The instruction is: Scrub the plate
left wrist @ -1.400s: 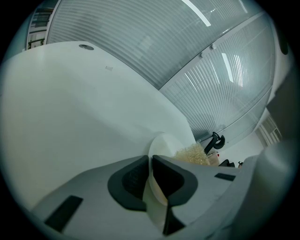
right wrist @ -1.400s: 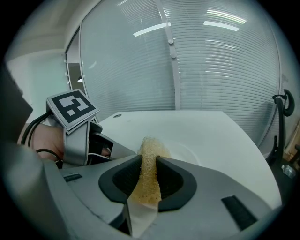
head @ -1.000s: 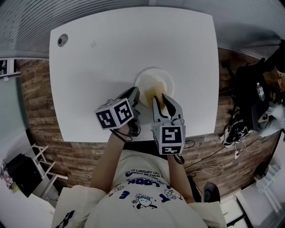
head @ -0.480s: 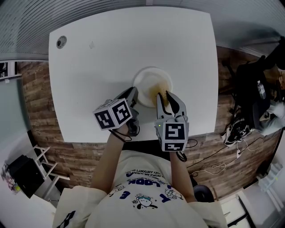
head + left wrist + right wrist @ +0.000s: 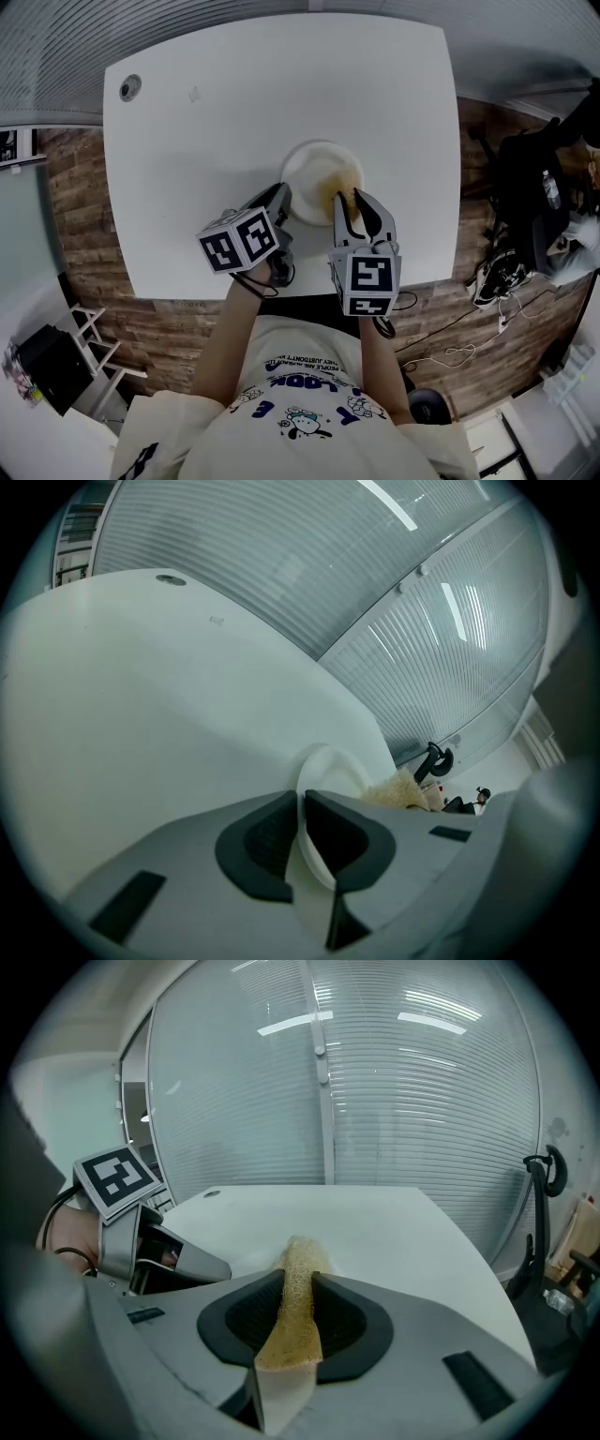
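In the head view, a white table (image 5: pixel 187 141) fills the upper half of the frame, with a small round hole (image 5: pixel 131 86) near its upper left corner. The plate (image 5: pixel 314 169) lies on the table right of centre, close to the table's lower edge and just above the two grippers.

The left gripper (image 5: pixel 283 202) reaches up from the lower left to the plate's left rim. In the left gripper view its jaws are drawn in close and clamped on the thin white rim of the plate (image 5: pixel 333 766), which runs down between the dark pads and stands tilted on edge in that frame. A tuft of the sponge (image 5: pixel 403 789) shows just right of the plate.

The right gripper (image 5: pixel 350 202) comes up from below, its jaws over the plate's lower right part. Its jaws are closed on the sponge (image 5: pixel 343 199), a yellowish, rough-textured piece. In the right gripper view the sponge (image 5: pixel 300 1260) is pinched upright between the pads, and its top pokes out past the fingertips towards the table. The left gripper (image 5: pixel 169 1260) appears at the left of that frame, its marker cube (image 5: pixel 117 1177) above it.

At the bottom of the head view the person's pale printed shirt (image 5: pixel 300 412) fills the frame, with both forearms reaching up to the grippers.
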`<move>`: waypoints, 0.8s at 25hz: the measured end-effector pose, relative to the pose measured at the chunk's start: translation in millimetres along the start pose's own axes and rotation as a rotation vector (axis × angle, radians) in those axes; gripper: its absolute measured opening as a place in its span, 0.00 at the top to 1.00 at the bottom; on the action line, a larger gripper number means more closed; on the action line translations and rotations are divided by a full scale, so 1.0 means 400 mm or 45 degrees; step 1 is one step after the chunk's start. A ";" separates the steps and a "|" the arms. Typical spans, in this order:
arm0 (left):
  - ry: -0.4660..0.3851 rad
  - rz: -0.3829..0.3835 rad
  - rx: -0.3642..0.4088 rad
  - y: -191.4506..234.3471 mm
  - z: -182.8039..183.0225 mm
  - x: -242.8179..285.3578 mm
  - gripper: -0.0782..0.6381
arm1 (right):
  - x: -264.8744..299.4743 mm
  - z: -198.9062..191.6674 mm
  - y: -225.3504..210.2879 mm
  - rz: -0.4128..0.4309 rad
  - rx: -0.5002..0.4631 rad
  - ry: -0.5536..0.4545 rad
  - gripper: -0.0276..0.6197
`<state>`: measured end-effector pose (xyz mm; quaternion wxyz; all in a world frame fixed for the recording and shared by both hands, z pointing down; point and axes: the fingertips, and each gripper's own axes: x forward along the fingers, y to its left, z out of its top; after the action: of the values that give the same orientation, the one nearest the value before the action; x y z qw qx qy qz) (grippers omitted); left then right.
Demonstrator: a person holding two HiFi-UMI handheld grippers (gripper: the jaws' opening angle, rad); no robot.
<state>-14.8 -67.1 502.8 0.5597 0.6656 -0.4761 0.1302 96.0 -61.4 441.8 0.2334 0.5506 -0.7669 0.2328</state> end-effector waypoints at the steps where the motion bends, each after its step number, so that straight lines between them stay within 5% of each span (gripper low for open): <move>1: -0.001 -0.002 0.000 -0.001 0.000 0.000 0.82 | -0.001 0.001 -0.002 -0.004 -0.001 -0.001 0.82; 20: -0.011 0.016 0.008 0.001 0.001 0.000 0.82 | -0.021 0.014 -0.065 -0.106 0.042 -0.031 0.82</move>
<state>-15.4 -67.2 502.9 0.5546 0.6651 -0.4823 0.1324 122.7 -66.2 435.0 0.2245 0.5885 -0.7422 0.2289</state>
